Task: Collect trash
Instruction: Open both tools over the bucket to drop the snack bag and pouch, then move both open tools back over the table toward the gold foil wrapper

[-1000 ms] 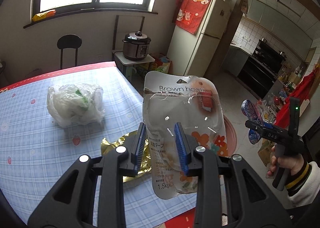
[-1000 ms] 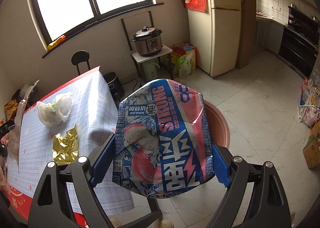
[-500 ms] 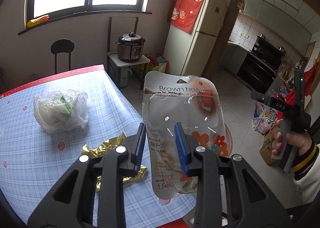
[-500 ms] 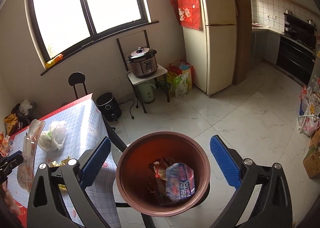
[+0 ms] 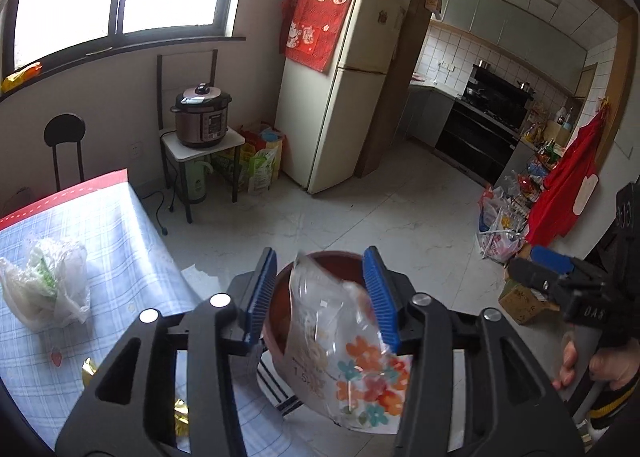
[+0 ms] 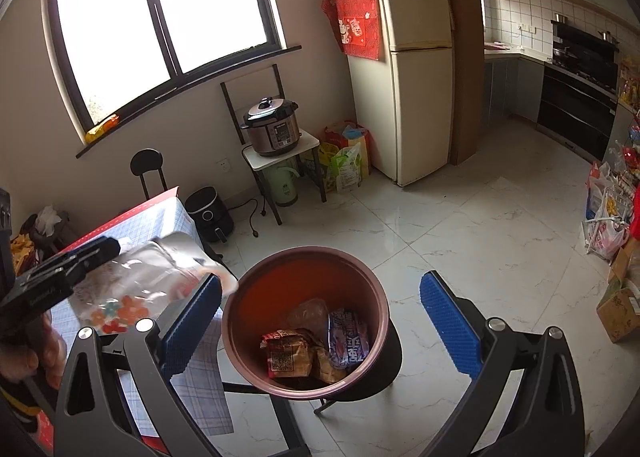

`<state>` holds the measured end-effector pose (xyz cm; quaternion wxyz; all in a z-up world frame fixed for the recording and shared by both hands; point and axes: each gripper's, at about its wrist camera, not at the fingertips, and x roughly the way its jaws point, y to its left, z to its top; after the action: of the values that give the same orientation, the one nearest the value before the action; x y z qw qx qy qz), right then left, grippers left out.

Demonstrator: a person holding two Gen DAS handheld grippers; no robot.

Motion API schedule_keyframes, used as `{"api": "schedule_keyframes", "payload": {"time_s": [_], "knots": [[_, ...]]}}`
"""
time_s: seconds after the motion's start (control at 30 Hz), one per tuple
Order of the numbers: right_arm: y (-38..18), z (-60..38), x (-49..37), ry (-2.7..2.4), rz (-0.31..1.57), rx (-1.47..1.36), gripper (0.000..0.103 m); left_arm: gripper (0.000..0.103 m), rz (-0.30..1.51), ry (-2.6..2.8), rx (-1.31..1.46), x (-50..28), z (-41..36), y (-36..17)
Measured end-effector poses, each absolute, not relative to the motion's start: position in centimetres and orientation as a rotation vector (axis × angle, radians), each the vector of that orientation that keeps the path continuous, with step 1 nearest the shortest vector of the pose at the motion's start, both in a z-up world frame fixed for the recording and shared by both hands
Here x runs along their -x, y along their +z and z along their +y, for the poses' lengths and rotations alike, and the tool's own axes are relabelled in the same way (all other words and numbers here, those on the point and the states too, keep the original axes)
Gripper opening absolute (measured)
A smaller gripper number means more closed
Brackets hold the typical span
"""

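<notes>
Both tools are matt black plastic frames with triangular cut-outs and round silver screws; the left gripper (image 5: 320,293) and right gripper (image 6: 320,321) carry ribbed blue pads (image 6: 450,327); white lettering marks one body; the sleeve (image 5: 612,403) is black with yellow cuff stripes.

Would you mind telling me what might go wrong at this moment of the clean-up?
1. The left hand-held gripper is opening with the clear hook packet tilted between its jaws; seen from the right wrist, the packet overhangs the bin rim and may land outside.
2. The bin sits on a stool; a knock could tip it.
</notes>
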<state>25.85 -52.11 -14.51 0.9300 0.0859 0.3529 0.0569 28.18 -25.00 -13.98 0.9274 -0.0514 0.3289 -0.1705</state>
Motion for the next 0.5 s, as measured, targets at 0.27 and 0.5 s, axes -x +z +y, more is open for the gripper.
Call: {"api": "schedule_keyframes", "payload": {"time_s": [0.27, 0.5], "knots": [[-14.4, -52.3, -24.6, 0.127, 0.717, -0.195, 0.098, 0.065, 0.631, -0.332, 0.106, -27.7, -23.6, -11.5], [-13.7, -51.2, -24.1, 0.140, 0.711, -0.186, 0.098, 0.097, 0.640, -0.229, 0.113, -25.2, -19.1, -10.6]]}}
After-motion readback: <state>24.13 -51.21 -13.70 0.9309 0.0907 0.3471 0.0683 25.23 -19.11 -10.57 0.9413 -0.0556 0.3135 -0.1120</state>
